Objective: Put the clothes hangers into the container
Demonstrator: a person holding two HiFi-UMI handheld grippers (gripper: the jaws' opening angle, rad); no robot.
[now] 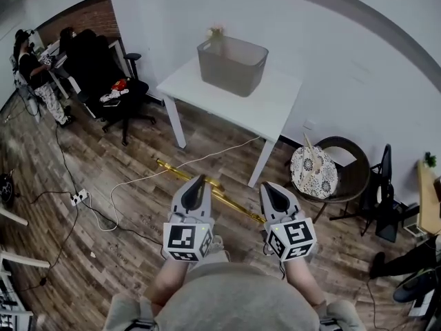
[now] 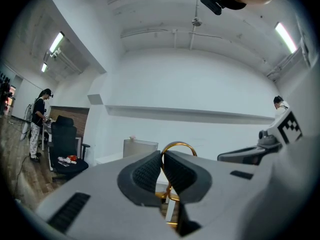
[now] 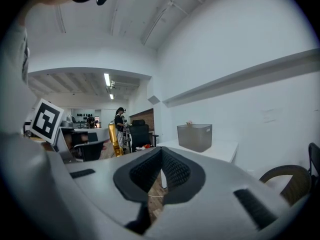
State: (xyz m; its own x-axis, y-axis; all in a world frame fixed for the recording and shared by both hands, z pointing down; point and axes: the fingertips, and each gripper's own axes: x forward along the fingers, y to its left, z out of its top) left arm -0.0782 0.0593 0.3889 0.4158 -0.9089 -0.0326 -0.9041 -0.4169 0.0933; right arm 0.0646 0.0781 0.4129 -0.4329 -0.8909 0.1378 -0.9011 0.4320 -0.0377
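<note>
A gold clothes hanger (image 1: pixel 227 200) hangs slantwise over the wooden floor between my two grippers. My left gripper (image 1: pixel 200 179) is shut on it; in the left gripper view the gold hook (image 2: pixel 178 146) curls up from between the closed pads. One gold end (image 3: pixel 114 140) of the hanger shows at the left of the right gripper view. My right gripper (image 1: pixel 271 187) is shut with nothing between its jaws. The grey container (image 1: pixel 233 64) stands on the white table (image 1: pixel 275 105) ahead, well beyond both grippers, and also shows as the container (image 2: pixel 140 147) and the container (image 3: pixel 195 136).
A black office chair (image 1: pixel 120 95) with small items on its seat stands left of the table. A wicker chair (image 1: pixel 344 171) with a patterned cushion (image 1: pixel 313 171) is at the right. White cables (image 1: pixel 138 181) trail over the floor. A person (image 1: pixel 34 74) stands far left.
</note>
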